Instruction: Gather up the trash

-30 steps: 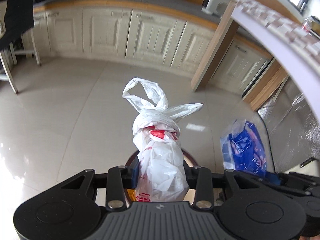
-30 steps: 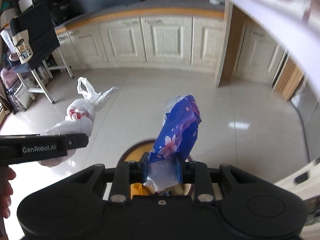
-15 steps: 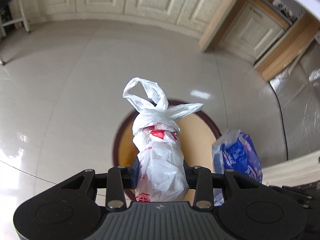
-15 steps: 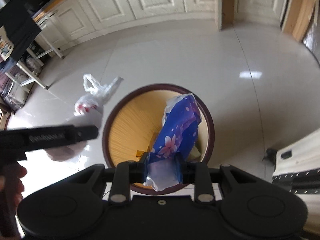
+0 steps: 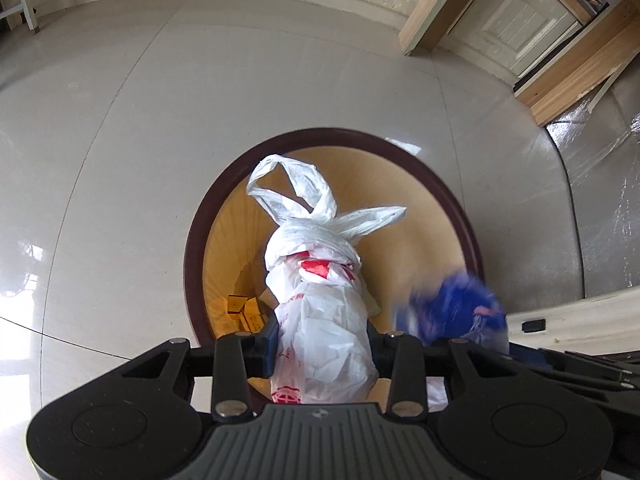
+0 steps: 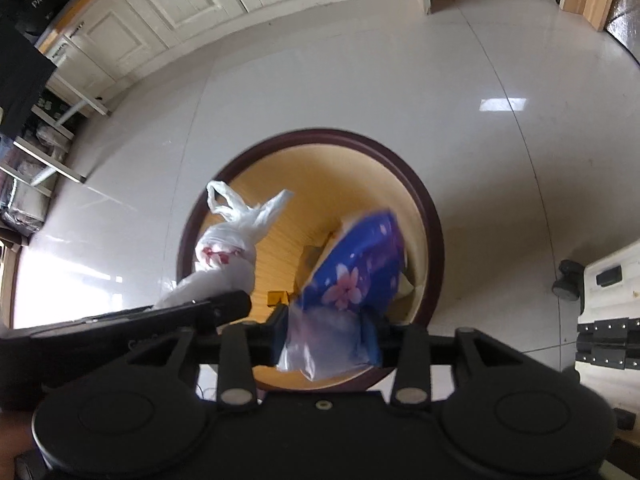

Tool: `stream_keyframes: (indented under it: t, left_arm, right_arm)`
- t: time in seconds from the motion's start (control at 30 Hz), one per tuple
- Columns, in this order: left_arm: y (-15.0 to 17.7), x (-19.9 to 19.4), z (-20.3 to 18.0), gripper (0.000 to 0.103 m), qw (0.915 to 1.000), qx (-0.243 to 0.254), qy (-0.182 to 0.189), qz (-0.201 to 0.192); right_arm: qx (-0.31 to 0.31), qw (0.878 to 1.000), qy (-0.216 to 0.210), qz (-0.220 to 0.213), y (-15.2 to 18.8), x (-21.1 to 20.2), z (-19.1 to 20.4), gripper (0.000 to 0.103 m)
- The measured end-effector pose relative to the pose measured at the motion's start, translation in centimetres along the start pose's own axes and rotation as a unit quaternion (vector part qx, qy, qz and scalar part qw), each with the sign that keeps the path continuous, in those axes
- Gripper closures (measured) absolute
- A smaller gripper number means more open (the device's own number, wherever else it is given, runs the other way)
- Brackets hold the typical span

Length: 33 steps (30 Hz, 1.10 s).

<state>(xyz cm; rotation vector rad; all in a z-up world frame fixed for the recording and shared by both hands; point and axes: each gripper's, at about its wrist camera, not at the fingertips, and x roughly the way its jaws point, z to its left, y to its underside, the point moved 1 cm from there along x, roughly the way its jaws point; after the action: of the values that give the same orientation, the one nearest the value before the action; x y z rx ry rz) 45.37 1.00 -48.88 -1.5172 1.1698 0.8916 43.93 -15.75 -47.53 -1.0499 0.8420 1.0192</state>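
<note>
both bags hang over the round bin (image 6: 434, 236): right gripper (image 6: 326, 338) jaws opening around the blue bag (image 6: 356, 272), its length toward 12 o'clock; left gripper (image 5: 322, 354) clamps the white bag (image 5: 320, 304).

we look down on a glossy pale tiled floor (image 5: 200, 128) catching bright window glare. cream panelled cabinets (image 6: 208, 4) run along the far wall under a wooden countertop edge (image 6: 76, 4). wood-trimmed cabinet ends (image 5: 436, 4) stand far right, and a white metal rack (image 6: 52, 128) at far left.
</note>
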Motion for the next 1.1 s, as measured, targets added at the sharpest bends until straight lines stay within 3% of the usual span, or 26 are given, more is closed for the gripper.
stream_keyframes:
  t: [0.1,0.3,0.33,0.4,0.47,0.77,1.1]
  left_arm:
    - [0.1,0.9,0.1,0.063,1.0000,-0.002,0.000,0.004]
    - [-0.4,1.8,-0.4,0.061,0.9998,0.008,0.014,0.007]
    - [-0.3,1.9,-0.4,0.058,0.9997,0.012,0.020,0.011]
    - [0.1,2.0,-0.3,0.035,0.9995,0.017,0.017,0.020]
    - [0.3,2.2,-0.3,0.022,0.9992,0.024,0.012,0.028]
    - [1.1,-0.1,0.3,0.005,0.9991,0.018,0.006,0.037]
    - [1.9,-5.8,1.2,0.000,0.9999,0.006,-0.002,0.014]
  right_arm:
    - [0.007,1.000,0.001,0.007,0.1,0.5,-0.1,0.049]
    - [0.019,1.000,0.005,0.003,-0.3,0.3,-0.5,0.046]
    - [0.023,1.000,0.005,0.000,-0.5,0.1,-0.7,0.046]
    - [0.028,1.000,0.006,-0.005,-0.6,-0.2,-1.2,0.046]
    - [0.029,1.000,0.011,-0.005,-0.6,-0.5,-1.5,0.046]
    - [0.017,0.999,0.028,-0.008,-0.2,-1.6,-1.2,0.041]
    - [-0.015,0.998,0.048,-0.036,0.2,-5.9,-0.2,0.023]
